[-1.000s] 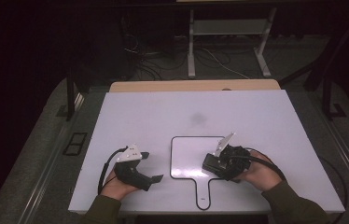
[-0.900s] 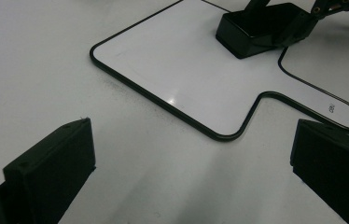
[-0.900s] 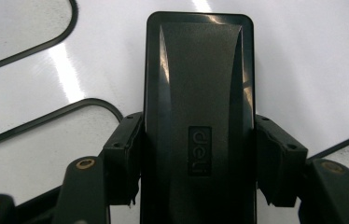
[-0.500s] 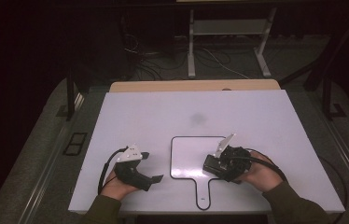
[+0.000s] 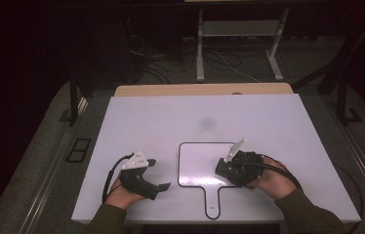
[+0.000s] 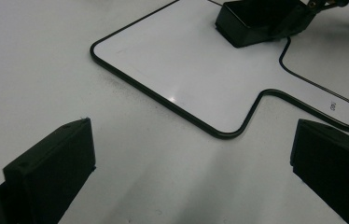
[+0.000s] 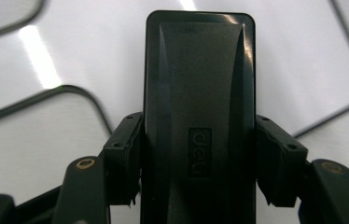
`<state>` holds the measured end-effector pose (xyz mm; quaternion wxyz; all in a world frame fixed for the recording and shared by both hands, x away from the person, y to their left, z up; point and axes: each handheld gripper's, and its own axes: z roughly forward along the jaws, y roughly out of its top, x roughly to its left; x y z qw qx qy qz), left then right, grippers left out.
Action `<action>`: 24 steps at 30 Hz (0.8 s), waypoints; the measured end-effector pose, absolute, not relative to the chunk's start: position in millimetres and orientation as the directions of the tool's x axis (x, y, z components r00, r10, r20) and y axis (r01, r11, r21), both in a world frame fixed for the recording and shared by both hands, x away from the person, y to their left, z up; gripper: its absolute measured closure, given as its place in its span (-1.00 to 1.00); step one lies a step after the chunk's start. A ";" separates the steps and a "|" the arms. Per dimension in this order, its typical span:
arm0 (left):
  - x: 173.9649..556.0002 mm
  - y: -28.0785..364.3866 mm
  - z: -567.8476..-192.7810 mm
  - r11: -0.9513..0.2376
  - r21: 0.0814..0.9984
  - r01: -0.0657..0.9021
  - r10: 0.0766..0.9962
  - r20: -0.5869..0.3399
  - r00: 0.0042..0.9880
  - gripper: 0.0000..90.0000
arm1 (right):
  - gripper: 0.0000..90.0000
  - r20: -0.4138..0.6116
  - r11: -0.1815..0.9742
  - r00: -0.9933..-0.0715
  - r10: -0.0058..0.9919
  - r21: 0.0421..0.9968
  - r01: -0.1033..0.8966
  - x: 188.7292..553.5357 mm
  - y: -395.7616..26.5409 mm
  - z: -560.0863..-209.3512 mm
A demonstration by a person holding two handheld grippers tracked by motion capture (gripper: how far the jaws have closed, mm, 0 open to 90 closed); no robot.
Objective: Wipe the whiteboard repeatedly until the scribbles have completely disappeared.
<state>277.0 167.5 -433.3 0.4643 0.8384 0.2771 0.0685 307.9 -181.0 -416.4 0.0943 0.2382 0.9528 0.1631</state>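
moved: nothing, both hands same spot as a sec ago
black block [image 7: 199, 116]: clamped lengthwise in right gripper [image 5: 230, 168], over right part of paddle-shaped whiteboard [image 5: 197, 163]
left gripper [image 5: 147, 181]: jaws wide, holding nothing, on white table [image 5: 171, 122] just left of board
board handle: points toward person

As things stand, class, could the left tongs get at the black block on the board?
Probably yes: the left tongs stand open, with bare table between them and the black block, though the right tongs grip it.
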 end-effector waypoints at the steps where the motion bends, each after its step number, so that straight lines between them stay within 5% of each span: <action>1: 277.2 167.5 -433.5 -0.414 0.816 0.403 0.529 -0.145 0.836 -1.00 | -0.14 -0.097 0.829 -0.865 0.492 0.356 0.432 309.4 -182.2 -416.4; 15: 277.7 167.0 -434.0 -0.421 0.813 0.402 0.524 -0.143 0.839 -1.00 | -0.14 -0.106 0.784 -0.820 0.563 0.383 0.489 343.5 -185.9 -418.1; 24: 277.5 167.3 -434.4 -0.419 0.814 0.402 0.523 -0.145 0.840 -1.00 | -0.14 0.017 0.700 -0.794 0.608 0.459 0.547 354.9 -202.1 -410.5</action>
